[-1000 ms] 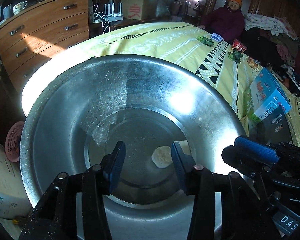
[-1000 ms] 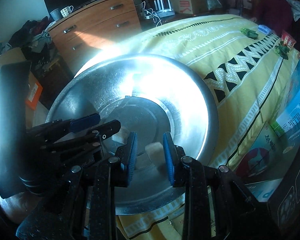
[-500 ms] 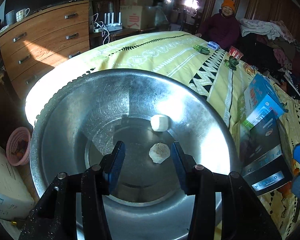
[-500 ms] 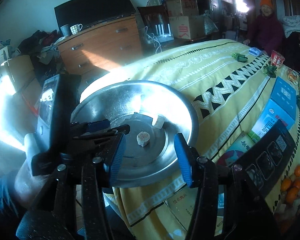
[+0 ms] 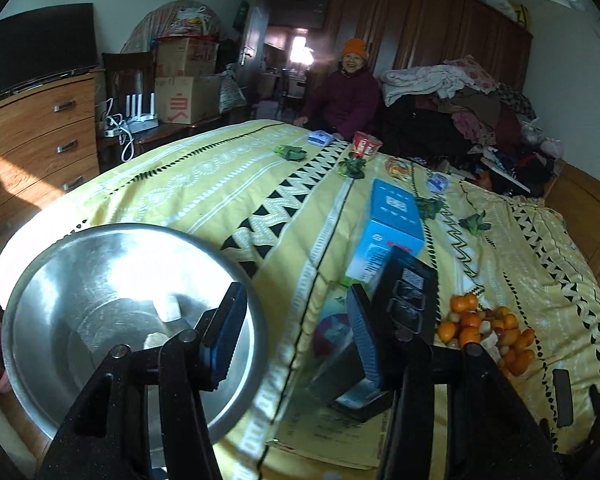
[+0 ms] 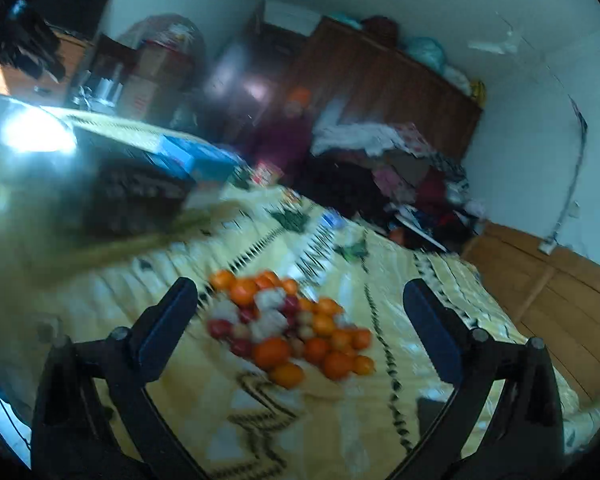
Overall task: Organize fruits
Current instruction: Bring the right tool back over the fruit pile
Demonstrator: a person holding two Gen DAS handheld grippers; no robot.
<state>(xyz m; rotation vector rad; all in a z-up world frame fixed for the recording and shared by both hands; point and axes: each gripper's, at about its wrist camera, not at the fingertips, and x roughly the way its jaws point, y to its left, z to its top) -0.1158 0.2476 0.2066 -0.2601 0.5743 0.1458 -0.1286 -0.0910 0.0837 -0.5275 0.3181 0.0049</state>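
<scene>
A heap of small orange, red and pale fruits (image 6: pixel 288 328) lies on the yellow patterned bedspread (image 5: pixel 228 188), showing at the right in the left wrist view (image 5: pixel 488 330) and in front of the right gripper in the right wrist view, which is blurred. The right gripper (image 6: pixel 300 316) points at the heap with its jaws spread wide; they have just been opening, and nothing sits between its fingers. A wide, shiny steel basin (image 5: pixel 60 280) stands at the near left corner of the bed, well apart from the heap, and two pale lumps of fruit (image 5: pixel 168 308) rest on its flat bottom. The left gripper (image 5: pixel 296 332) hangs over the basin's right rim, its jaws partly apart and just now opening a little, with nothing pinched. Between basin and heap lie a black box with printed panels (image 5: pixel 408 304) and, just behind it, a light blue carton (image 5: pixel 388 232). Small green leafy bits (image 5: pixel 352 166) are scattered farther up the bedspread. At the far end sits a person in a dark red coat and orange cap (image 5: pixel 348 96). A wooden chest of drawers (image 5: pixel 32 132) stands at the left.
</scene>
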